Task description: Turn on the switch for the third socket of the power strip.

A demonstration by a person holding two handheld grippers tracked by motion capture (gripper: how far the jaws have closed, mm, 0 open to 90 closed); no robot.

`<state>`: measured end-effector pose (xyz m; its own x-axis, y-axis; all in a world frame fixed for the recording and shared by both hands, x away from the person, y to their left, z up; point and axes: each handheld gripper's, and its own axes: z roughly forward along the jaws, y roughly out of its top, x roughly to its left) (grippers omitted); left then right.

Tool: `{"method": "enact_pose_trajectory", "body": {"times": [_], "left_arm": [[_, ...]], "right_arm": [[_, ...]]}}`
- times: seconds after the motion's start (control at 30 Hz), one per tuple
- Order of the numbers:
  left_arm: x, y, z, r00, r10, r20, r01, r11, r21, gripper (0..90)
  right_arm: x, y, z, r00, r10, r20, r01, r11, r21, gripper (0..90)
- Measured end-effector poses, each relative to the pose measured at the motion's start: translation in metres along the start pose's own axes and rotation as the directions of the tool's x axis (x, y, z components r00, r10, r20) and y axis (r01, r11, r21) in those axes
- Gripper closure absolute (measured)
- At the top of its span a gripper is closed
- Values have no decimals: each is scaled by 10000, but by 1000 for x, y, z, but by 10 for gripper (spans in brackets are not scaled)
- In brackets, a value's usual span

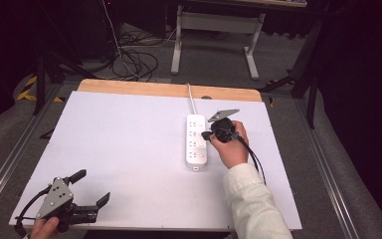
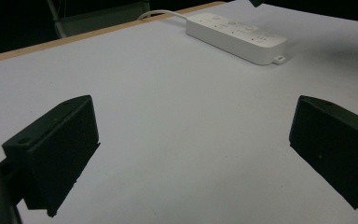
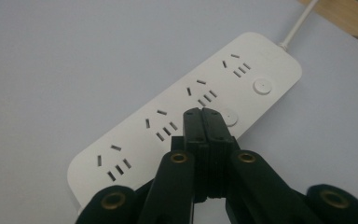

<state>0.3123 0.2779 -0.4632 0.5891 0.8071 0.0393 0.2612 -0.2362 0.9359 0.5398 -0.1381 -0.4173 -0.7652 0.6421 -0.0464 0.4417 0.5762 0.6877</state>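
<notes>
A white power strip (image 1: 197, 142) with several sockets lies on the white table (image 1: 129, 139), right of the middle, its cord (image 1: 191, 97) running off the far edge. My right gripper (image 1: 206, 135) hangs over the strip's right side, held by a hand in a pale sleeve. In the right gripper view the jaws are pressed together with nothing between them, and the right gripper (image 3: 202, 112) has its tips just above the power strip (image 3: 135, 140), beside a round button (image 3: 233, 117). My left gripper (image 1: 93, 185) rests open near the front left corner. The left gripper (image 2: 193, 105) faces bare table, with the power strip (image 2: 237, 35) far off.
A wooden strip (image 1: 169, 89) borders the table's far edge. Beyond it on the floor stand a white desk frame (image 1: 251, 55) and a tangle of cables (image 1: 134, 62). Metal rails (image 1: 328, 169) run along both sides of the table.
</notes>
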Motion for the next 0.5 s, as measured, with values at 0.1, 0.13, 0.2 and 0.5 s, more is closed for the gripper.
{"method": "enact_pose_trajectory", "body": {"times": [0.1, 0.13, 0.2, 0.5], "left_arm": [[0, 0, 0, 10000, 23, 3, -23, 10000, 3, 17], [0, 0, 0, 10000, 28, 6, -28, 10000, 2, 17], [0, 0, 0, 10000, 30, 7, -30, 10000, 2, 17], [0, 0, 0, 10000, 68, 27, -68, 10000, 10, 17]], "right_arm": [[0, 0, 5, 10000, -65, 0, 65, 9997, 233, 900], [1, 1, 7, 10000, -48, -12, 49, 9996, 294, 900], [1, 1, 9, 10000, -41, -37, 43, 9991, 428, 900], [4, 2, 20, 9999, -114, 3, 113, 9954, 956, 900]]}}
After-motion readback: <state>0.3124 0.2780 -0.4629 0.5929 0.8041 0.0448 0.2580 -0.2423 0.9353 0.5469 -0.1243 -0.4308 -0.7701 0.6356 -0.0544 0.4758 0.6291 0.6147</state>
